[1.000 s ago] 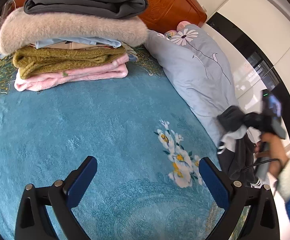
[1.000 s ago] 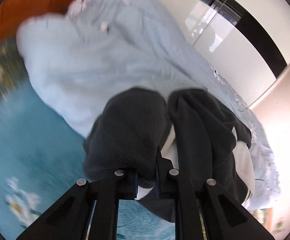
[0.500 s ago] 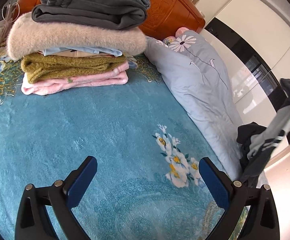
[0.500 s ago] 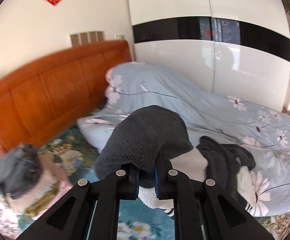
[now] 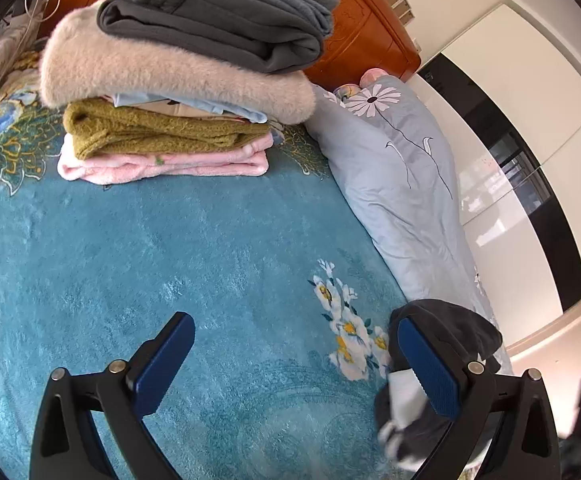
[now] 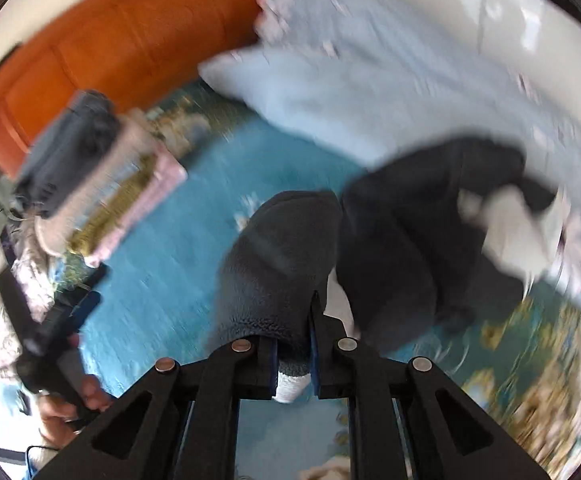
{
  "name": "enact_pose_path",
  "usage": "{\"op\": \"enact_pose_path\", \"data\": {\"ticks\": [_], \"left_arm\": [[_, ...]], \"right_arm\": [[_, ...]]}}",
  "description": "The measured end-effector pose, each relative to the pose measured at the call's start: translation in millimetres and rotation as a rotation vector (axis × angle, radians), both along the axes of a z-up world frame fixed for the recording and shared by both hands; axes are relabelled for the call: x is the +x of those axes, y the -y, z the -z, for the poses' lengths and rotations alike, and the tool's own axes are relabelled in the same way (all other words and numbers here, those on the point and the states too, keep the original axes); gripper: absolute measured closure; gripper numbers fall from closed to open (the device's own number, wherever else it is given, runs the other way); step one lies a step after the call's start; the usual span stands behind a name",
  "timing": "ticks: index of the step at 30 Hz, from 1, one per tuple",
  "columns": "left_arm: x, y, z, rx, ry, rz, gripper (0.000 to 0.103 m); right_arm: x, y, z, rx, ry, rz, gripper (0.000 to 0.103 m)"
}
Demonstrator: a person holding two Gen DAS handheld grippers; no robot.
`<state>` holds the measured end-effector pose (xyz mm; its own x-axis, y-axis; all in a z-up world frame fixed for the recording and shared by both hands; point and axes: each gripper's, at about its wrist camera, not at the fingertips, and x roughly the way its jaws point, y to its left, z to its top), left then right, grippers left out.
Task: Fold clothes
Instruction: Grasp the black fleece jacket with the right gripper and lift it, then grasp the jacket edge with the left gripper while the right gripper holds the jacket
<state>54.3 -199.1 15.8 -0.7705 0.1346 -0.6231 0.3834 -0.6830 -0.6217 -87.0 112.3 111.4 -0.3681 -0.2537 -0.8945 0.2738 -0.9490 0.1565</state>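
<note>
A dark grey fleece garment with white trim (image 6: pixel 390 240) hangs from my right gripper (image 6: pixel 293 344), which is shut on a fold of it above the teal bedspread (image 6: pixel 162 280). The right wrist view is blurred by motion. In the left wrist view the same garment (image 5: pixel 446 328) shows behind the right fingertip (image 5: pixel 426 364) of my left gripper (image 5: pixel 294 360), low over the bedspread (image 5: pixel 170 260). My left gripper is open and empty.
A stack of folded clothes (image 5: pixel 186 80) sits at the head of the bed against the orange wooden headboard (image 5: pixel 362 28). A pale blue floral duvet (image 5: pixel 402 176) lies along the right side. White wardrobe doors (image 5: pixel 530 92) stand beyond.
My right gripper has swung the dark garment from high over the duvet down and left over the teal bedspread. The garment now appears beside my left gripper, which has stayed open.
</note>
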Motion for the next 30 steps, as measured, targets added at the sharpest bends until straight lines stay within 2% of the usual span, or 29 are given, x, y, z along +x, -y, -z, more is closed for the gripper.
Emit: {"op": "enact_pose_path", "data": {"ticks": [4, 7, 10, 15, 20, 23, 25, 30], "left_arm": [[-5.9, 1.5, 6.8, 0.027, 0.04, 0.03, 0.0], [-17.4, 0.1, 16.7, 0.054, 0.092, 0.085, 0.0], [-25.3, 0.0, 25.3, 0.085, 0.145, 0.133, 0.0], [-23.9, 10.5, 26.8, 0.155, 0.168, 0.166, 0.0], [-16.7, 25.3, 29.2, 0.178, 0.232, 0.183, 0.0], [-8.0, 25.8, 33.7, 0.228, 0.217, 0.129, 0.0], [-2.2, 26.0, 36.8, 0.264, 0.205, 0.091, 0.0], [-13.8, -9.3, 19.5, 0.113, 0.165, 0.191, 0.0]], "right_arm": [[2.2, 15.8, 55.5, 0.044, 0.145, 0.046, 0.091], [5.4, 29.8, 77.9, 0.098, 0.184, 0.041, 0.09], [16.2, 31.1, 85.5, 0.133, 0.198, 0.038, 0.09], [24.1, 29.5, 84.0, 0.164, 0.212, 0.094, 0.09], [28.3, 21.8, 76.0, 0.077, 0.199, 0.201, 0.09], [23.5, 21.4, 83.8, -0.01, 0.231, 0.273, 0.09], [17.1, 30.1, 87.7, -0.052, 0.234, 0.257, 0.09], [14.9, 41.6, 83.6, -0.146, 0.164, 0.176, 0.09]]}}
